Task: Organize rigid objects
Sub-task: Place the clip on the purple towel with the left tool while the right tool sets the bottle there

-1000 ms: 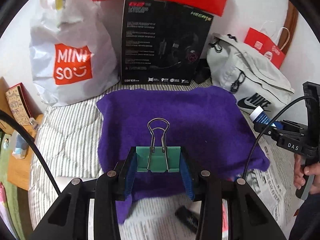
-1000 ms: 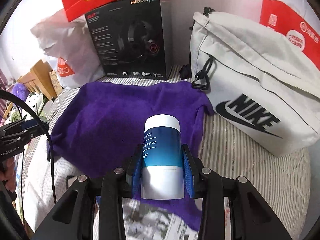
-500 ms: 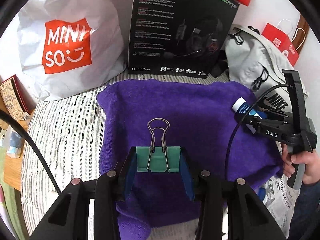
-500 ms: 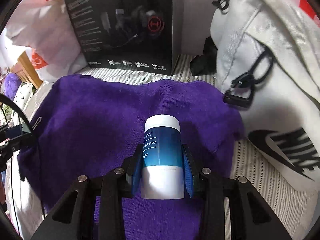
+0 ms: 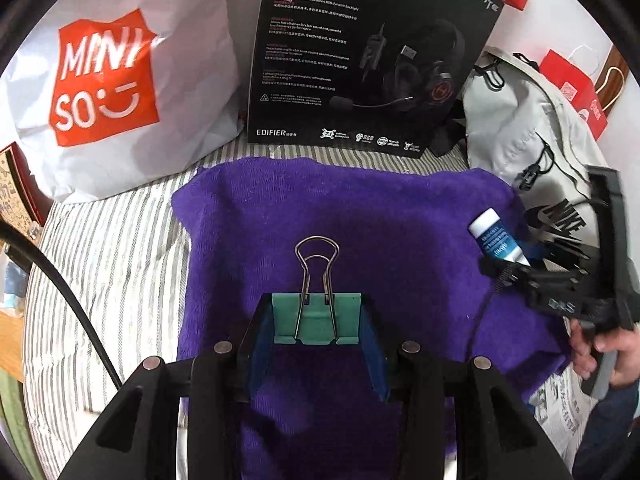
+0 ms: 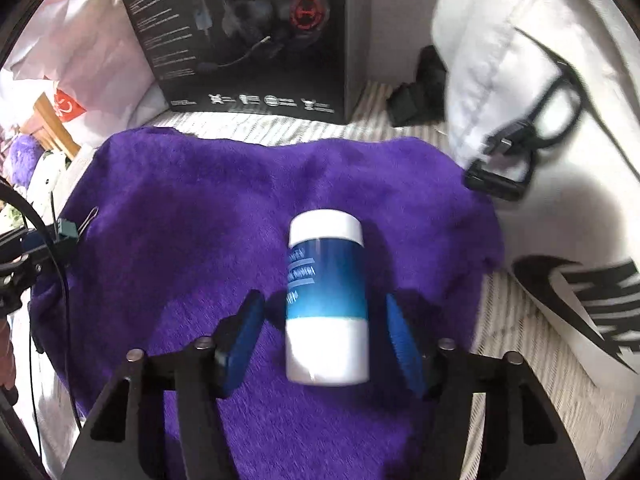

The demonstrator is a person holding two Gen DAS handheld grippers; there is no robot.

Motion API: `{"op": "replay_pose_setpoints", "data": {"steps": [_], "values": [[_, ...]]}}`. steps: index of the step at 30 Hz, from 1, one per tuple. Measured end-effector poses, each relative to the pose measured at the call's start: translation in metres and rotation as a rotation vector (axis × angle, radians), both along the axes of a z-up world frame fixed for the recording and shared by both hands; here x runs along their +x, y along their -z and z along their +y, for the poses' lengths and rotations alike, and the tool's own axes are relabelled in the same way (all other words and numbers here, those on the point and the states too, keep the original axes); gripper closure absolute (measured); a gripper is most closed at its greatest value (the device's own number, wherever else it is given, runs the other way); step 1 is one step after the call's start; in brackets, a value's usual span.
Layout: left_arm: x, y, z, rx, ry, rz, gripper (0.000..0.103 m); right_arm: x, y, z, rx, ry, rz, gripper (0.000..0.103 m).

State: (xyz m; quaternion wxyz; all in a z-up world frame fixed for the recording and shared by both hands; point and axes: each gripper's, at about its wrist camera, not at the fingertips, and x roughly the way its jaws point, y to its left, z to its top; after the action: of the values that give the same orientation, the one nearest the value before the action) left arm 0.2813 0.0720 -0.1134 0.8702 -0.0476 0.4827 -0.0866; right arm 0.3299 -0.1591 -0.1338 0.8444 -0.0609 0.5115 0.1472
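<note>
A striped bed cover (image 5: 116, 248) is spread beneath everything. A purple towel (image 5: 360, 216) is laid flat on it (its far edge just short of a black headset box (image 5: 360, 60) stood upright at the back). A white shopping bag (image 5: 112, 92) is set left of the box, a white sports bag (image 6: 540, 120) to the right. Newspaper (image 5: 564, 416) is seen at the towel's near right corner.

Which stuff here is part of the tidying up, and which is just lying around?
Part of the job:
- green binder clip, clamped in the left gripper
- white and blue bottle, between the right gripper's opening jaws, pads clear of it
- purple towel

Just lying around:
- Miniso bag
- black headset box
- white Nike bag
- newspaper
</note>
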Motion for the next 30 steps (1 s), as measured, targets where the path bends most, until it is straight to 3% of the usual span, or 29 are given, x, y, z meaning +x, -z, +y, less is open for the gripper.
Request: {"op": "replay_pose_setpoints", "data": {"steps": [5,13,23,26,30], "values": [[0.015,0.002,-0.007,0.004,-0.001,-0.008,0.064,-0.016,-0.015,-0.014,0.027,0.019,-0.022,0.04],[0.034,0.019,-0.022,0.073,-0.003,0.032,0.064,-0.068,-0.043,-0.031,0.046,0.033,-0.066,0.037],[0.043,0.019,-0.031,0.135,0.037,0.047,0.064,-0.095,-0.052,-0.044,0.081,0.089,-0.045,0.034],[0.044,0.02,-0.038,0.154,0.064,0.05,0.054,-0.101,-0.054,-0.045,0.103,0.103,-0.044,0.034],[0.039,0.021,-0.043,0.181,0.072,0.046,0.052,-0.107,-0.061,-0.042,0.113,0.103,-0.058,0.034]]}}
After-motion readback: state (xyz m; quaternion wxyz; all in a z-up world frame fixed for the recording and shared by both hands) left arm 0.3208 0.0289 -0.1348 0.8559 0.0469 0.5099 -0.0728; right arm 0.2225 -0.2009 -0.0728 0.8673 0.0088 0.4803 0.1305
